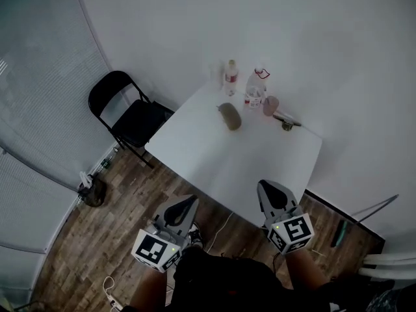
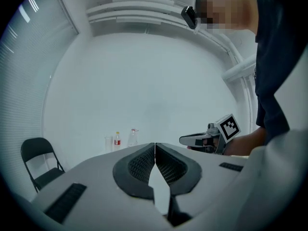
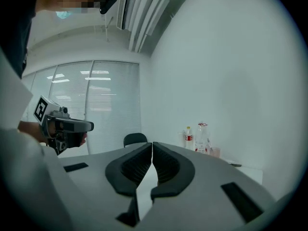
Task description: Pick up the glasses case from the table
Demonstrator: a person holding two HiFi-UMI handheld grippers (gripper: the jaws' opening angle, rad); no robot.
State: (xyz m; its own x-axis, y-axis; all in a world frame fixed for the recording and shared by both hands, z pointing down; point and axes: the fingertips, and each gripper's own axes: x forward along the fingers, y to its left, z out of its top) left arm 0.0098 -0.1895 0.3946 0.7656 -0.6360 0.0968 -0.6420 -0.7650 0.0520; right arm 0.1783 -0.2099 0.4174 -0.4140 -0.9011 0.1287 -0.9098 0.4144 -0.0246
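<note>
Both pressed together, nothing between them: left tongs point(image 1: 187, 201) and right tongs point(image 1: 265, 187) at the white table's point(image 1: 214, 164) near edge; glasses case point(image 1: 229, 116) lies far across, beside the bottles point(image 1: 231, 77).

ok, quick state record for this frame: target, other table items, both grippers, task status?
target: glasses case, lying on the white table toward its far side, untouched
other items: red-label bottle, clear bottle, cup, all behind the case
left gripper: jaws together, empty, short of the table's near edge
right gripper: jaws together, empty, by the near edge
beside table: black folding chair
status: case not yet picked up
</note>
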